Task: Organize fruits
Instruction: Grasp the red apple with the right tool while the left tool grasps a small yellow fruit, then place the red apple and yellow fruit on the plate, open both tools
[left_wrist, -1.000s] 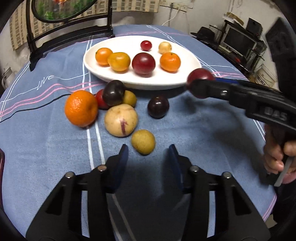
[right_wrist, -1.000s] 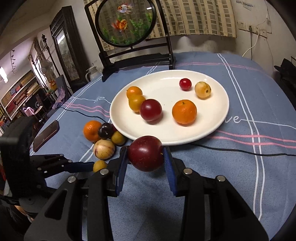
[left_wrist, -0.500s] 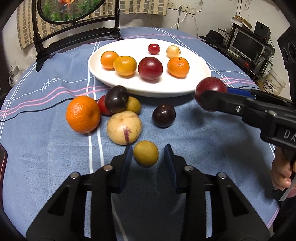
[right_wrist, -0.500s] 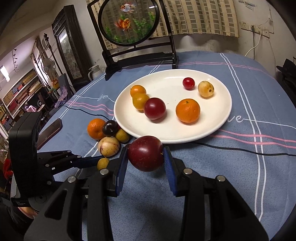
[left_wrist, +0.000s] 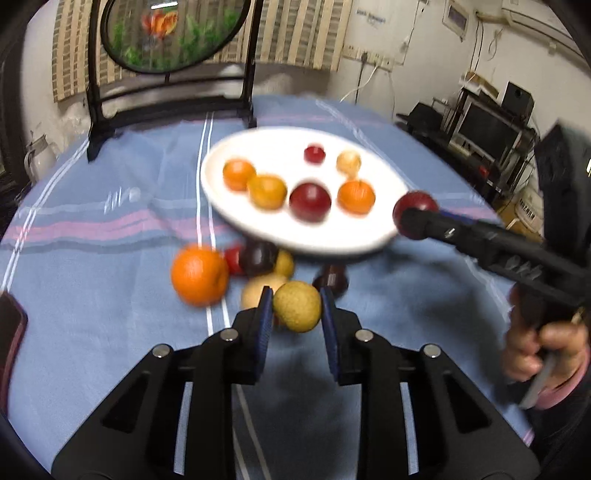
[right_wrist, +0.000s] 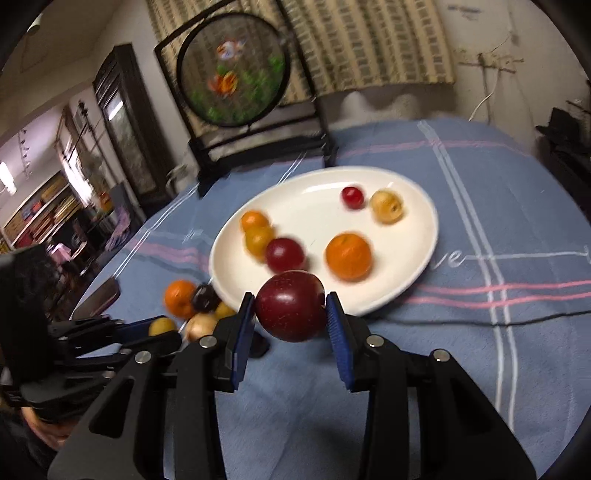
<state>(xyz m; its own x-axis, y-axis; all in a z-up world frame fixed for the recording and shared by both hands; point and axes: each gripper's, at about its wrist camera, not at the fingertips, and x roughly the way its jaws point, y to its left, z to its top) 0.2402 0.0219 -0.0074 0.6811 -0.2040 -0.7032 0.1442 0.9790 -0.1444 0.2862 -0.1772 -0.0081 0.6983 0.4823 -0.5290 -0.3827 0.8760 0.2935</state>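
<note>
My left gripper (left_wrist: 296, 301) is shut on a small yellow-green fruit (left_wrist: 296, 305), lifted off the blue tablecloth. A dark red plum (right_wrist: 290, 305) is clamped in my right gripper (right_wrist: 290, 308), held near the front rim of the white plate (right_wrist: 424, 258). In the left wrist view the right gripper (left_wrist: 413, 218) with that plum (left_wrist: 414, 206) hangs by the plate's right rim (left_wrist: 221, 210). Several fruits lie on the plate. A large orange (left_wrist: 199, 276), a dark plum (left_wrist: 258, 258), a pale round fruit (left_wrist: 255, 291) and another dark plum (left_wrist: 332, 280) rest on the cloth.
A framed round fish picture on a black stand (left_wrist: 170, 85) rises behind the plate. A dark phone (left_wrist: 11, 328) lies at the table's left edge. A black cable (right_wrist: 517, 317) crosses the cloth right of the plate. A person's hand (left_wrist: 543, 350) grips the right tool.
The left gripper moved forward around the yellow-green fruit, closed on it and lifted it off the cloth. The right gripper kept its plum and drifted slightly toward the plate.
</note>
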